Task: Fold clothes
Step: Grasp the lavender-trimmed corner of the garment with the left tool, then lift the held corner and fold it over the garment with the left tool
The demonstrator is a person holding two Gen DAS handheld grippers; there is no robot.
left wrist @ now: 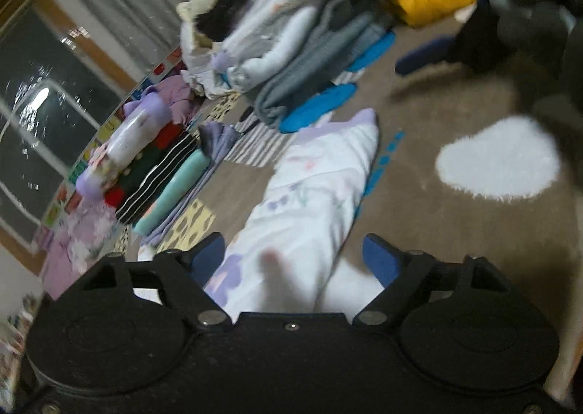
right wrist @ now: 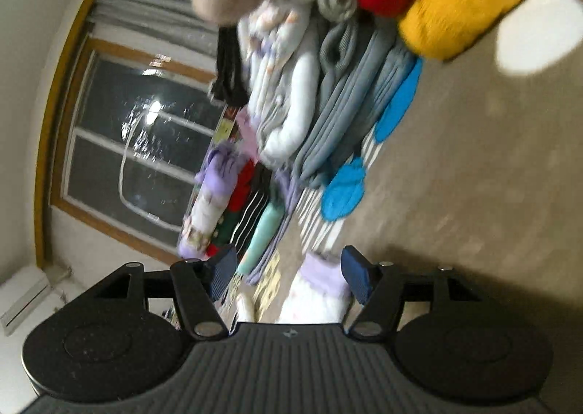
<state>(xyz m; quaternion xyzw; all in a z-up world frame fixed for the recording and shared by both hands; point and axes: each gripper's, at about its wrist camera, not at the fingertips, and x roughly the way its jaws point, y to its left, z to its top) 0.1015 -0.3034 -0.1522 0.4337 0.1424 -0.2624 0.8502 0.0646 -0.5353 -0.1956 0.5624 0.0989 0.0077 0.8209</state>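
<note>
Beige carpet (left wrist: 419, 224), seemingly: folded clothes stacks (left wrist: 291, 49), white garment (left wrist: 313, 202).

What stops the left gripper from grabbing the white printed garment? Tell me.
Probably nothing. The left gripper is open, its fingers either side of the white garment, which lies on the carpet with nothing over it. The picture is blurred, so contact is unclear.

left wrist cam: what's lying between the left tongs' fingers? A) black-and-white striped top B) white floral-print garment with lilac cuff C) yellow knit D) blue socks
B: the white floral-print garment runs along the carpet straight out from between the open left tongs.
</note>
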